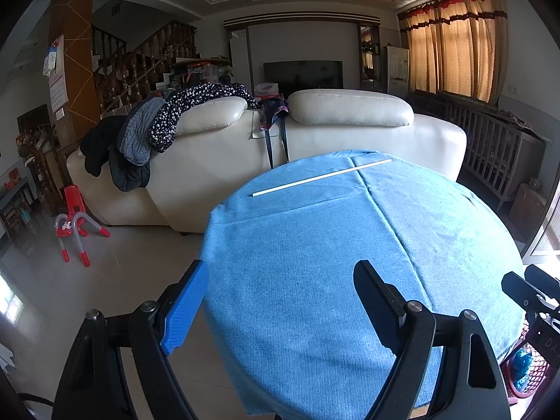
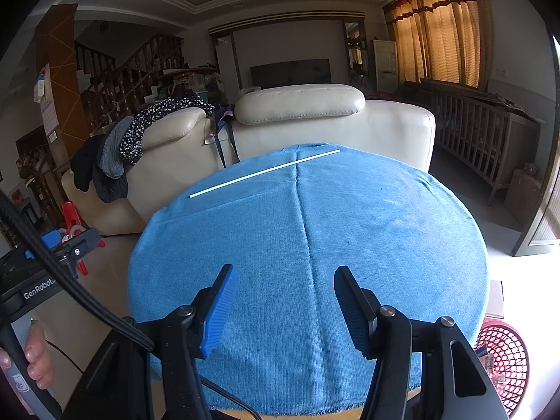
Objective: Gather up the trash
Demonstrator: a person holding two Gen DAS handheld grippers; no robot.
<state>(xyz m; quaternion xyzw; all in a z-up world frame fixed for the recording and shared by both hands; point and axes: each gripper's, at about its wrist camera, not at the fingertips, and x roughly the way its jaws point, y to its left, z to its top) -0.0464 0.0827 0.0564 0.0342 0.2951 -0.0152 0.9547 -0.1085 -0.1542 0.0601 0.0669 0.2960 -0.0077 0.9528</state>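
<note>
Nearest the cameras, both tools are held low over the near edge of a round table draped in a blue cloth [image 1: 315,262]. The left gripper [image 1: 280,301] is seen with its blue-padded fingers spread wide and nothing between them; the right gripper [image 2: 285,306] is likewise spread apart and empty. At the lower left of the right wrist view, a hand [image 2: 35,360] is wrapped around the handle of the other tool. A red mesh basket [image 2: 507,357] is set on the floor just beside the table's right side, with some wrappers visible inside it. No obstacle is seen on the cloth between the fingers and the far side of the table, only a crease running down the middle of the fabric. Near the far edge of the table, a long thin white stick [image 1: 322,177] is laid flat on the cloth, slanted from lower left to upper right and crossing the crease. Beyond the table, the back of a cream leather sofa [image 1: 350,140] is seen, with dark clothes [image 1: 147,133] draped over its left part. A red and white toy [image 1: 75,227] is set on the floor to the left. Farther off, a staircase [image 1: 140,66], a television [image 1: 302,73] and curtained windows [image 1: 455,45] are visible.
</note>
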